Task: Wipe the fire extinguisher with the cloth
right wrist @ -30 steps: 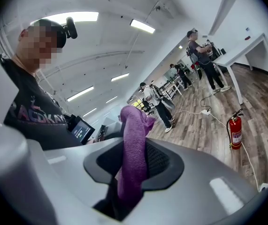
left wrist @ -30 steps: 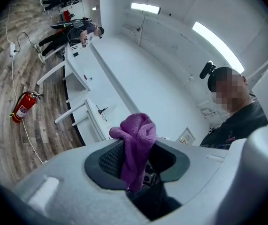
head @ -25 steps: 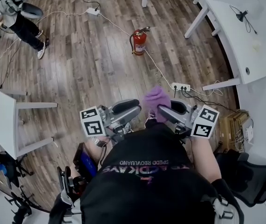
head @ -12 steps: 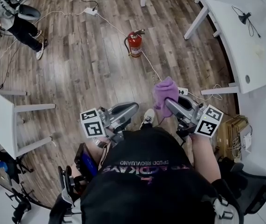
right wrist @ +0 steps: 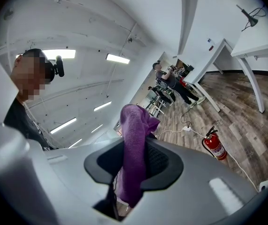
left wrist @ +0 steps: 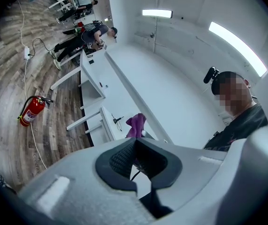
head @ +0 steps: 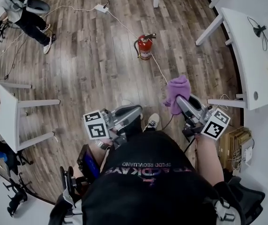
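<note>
At the far left of the head view another person sits by office chairs, and below them a small white table stands on the wood floor. Next comes the left gripper, held low in front of the wearer; its own view shows the dark pads pressed together with nothing caught between them, so it is clenched and empty. Just right of it and well ahead, the red fire extinguisher stands upright on the floor beside a white cable that runs up to a power strip; neither gripper is near it yet. Further right, the right gripper is clamped on the purple cloth, gripped by a fold so that a loose bunch sticks out past the jaws. At the right edge stands a white desk. The cloth looks soft, light and limp, so the protruding bunch should mould to a curved surface, though it could drag out of the jaws if pulled hard. The extinguisher is probably a heavy, rigid metal cylinder with smooth paint; pushing high on it could tip it, so steadying it at the black handle or neck with the empty left gripper seems the safest hold while the cloth works down the body.
</note>
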The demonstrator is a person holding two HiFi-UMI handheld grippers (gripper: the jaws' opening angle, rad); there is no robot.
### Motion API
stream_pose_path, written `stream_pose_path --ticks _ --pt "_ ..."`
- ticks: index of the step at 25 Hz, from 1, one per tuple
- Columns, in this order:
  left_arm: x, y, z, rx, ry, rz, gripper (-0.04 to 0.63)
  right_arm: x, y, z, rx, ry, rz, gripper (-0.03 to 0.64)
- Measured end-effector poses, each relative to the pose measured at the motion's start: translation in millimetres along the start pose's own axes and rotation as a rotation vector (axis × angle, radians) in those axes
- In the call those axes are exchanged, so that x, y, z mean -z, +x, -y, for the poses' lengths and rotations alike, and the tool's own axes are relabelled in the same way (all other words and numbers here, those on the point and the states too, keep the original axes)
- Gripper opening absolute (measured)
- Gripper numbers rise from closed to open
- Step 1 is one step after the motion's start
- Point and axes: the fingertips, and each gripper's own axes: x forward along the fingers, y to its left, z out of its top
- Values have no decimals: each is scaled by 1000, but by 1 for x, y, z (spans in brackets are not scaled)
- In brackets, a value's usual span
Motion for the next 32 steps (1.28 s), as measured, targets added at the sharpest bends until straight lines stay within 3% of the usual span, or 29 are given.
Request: stream_pose_path --ticks 15,23,32 --pt "-134 -28 -83 43 17 -60 -2 -65 129 43 123 16 139 98" --pt "-162 -61 -115 -21 -17 3 -2 -74 174 72 147 55 138 98" --pt "-168 -51 -135 -95 -69 106 -2 -103 204 110 127 84 62 98"
